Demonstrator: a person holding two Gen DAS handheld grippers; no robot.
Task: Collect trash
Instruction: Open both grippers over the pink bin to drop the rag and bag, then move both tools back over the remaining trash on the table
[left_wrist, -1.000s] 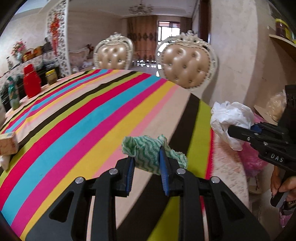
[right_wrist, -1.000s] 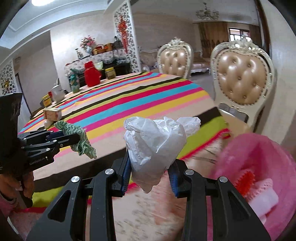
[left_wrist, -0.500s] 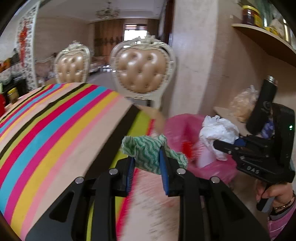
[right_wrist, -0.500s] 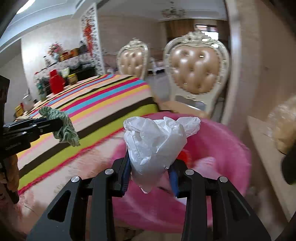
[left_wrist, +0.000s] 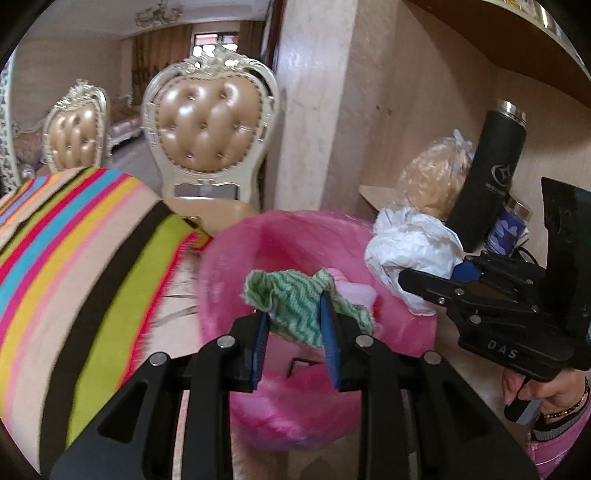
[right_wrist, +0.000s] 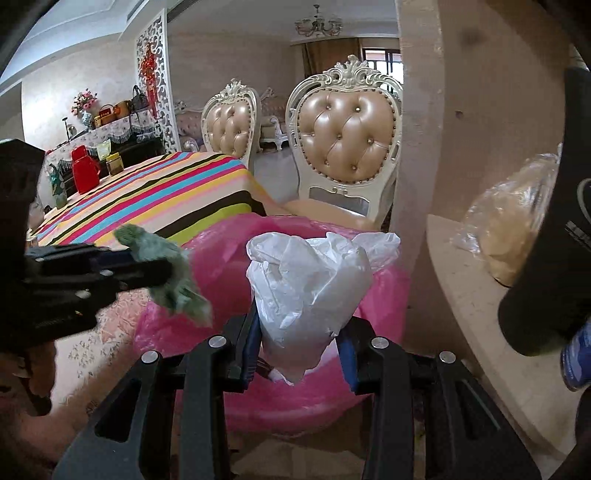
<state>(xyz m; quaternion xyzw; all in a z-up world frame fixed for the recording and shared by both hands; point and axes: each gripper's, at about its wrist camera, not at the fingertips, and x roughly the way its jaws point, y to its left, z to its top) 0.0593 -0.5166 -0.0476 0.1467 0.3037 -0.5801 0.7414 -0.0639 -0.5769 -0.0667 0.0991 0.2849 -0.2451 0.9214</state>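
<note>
Tablecloth: striped in many colours (right_wrist: 155, 195), covering the table at 9 o'clock in both wrist views
Chairs: two tufted tan chairs with carved white frames, one (right_wrist: 347, 136) at 12 o'clock, the other (right_wrist: 231, 127) just left of it
Red jug: (right_wrist: 84, 169) on the far end of the table at 10 o'clock
Jars: two small ones (right_wrist: 114, 163) just right of the jug
Black flask: (left_wrist: 491, 173) upright on a ledge at 2 o'clock
Clear bag: tan contents (left_wrist: 436, 173), beside the flask on its left
Chandelier: (right_wrist: 318, 25) at 12 o'clock on the ceiling
</note>
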